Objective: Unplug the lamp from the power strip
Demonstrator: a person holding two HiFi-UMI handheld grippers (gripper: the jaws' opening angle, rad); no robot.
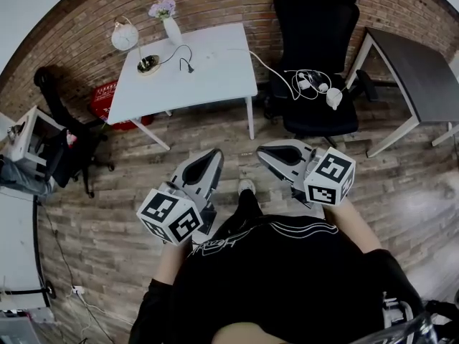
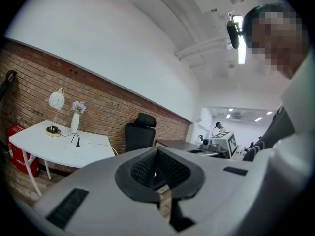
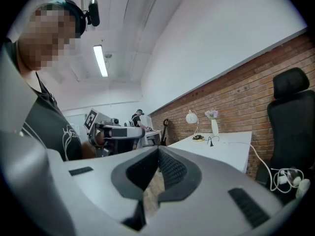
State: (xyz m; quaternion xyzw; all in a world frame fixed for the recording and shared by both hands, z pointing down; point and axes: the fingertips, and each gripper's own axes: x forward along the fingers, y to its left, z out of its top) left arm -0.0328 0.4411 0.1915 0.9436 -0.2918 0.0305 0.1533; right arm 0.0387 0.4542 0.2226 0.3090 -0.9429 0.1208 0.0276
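The lamp (image 1: 125, 36), a white globe on a thin stem with a round base, stands at the far left of the white table (image 1: 222, 81). Its black cord ends in a black plug (image 1: 188, 67) that lies loose on the tabletop. A white power strip (image 1: 210, 54) shows faintly to the right of the plug and apart from it. Its white cable runs off the table toward the chair. My left gripper (image 1: 214, 153) and right gripper (image 1: 261, 150) are held close to the person's body, well short of the table. Both are shut with nothing between the jaws.
A black office chair (image 1: 315, 41) stands right of the table with white cables and adapters (image 1: 315, 84) on its seat. A dark desk (image 1: 419, 67) is at the right. A vase of flowers (image 1: 171, 26) stands beside the lamp, and a red crate (image 1: 106, 99) sits under the table's left end.
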